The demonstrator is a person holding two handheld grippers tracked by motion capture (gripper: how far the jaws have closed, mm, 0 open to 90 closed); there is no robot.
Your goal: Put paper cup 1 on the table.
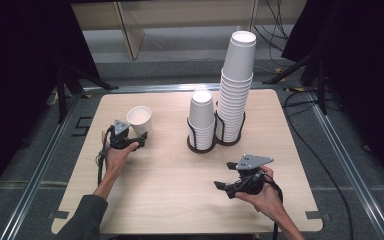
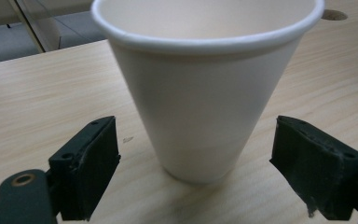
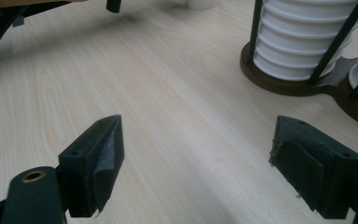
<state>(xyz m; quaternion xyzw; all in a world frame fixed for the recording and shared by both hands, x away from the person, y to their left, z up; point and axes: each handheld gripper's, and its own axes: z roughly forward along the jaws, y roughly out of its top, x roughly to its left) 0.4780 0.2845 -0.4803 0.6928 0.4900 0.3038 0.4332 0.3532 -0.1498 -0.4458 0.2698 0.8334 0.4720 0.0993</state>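
Observation:
A single white paper cup (image 1: 139, 120) stands upright, mouth up, on the left part of the wooden table (image 1: 180, 190). My left gripper (image 1: 141, 139) is right behind it, low over the table. In the left gripper view the cup (image 2: 200, 107) stands between the two black pads (image 2: 91, 168), with a gap on each side, so the gripper (image 2: 196, 172) is open around its base. My right gripper (image 1: 222, 187) rests near the front right of the table and points left. Its jaws stand wide apart with only bare wood between them, so this gripper (image 3: 198, 163) is open.
Two stacks of upside-down white cups stand in a dark wire holder (image 1: 215, 142) at the table's middle back: a short stack (image 1: 201, 117) and a tall leaning stack (image 1: 236, 85). The holder's base (image 3: 284, 84) and the short stack (image 3: 303, 37) lie ahead of my right gripper.

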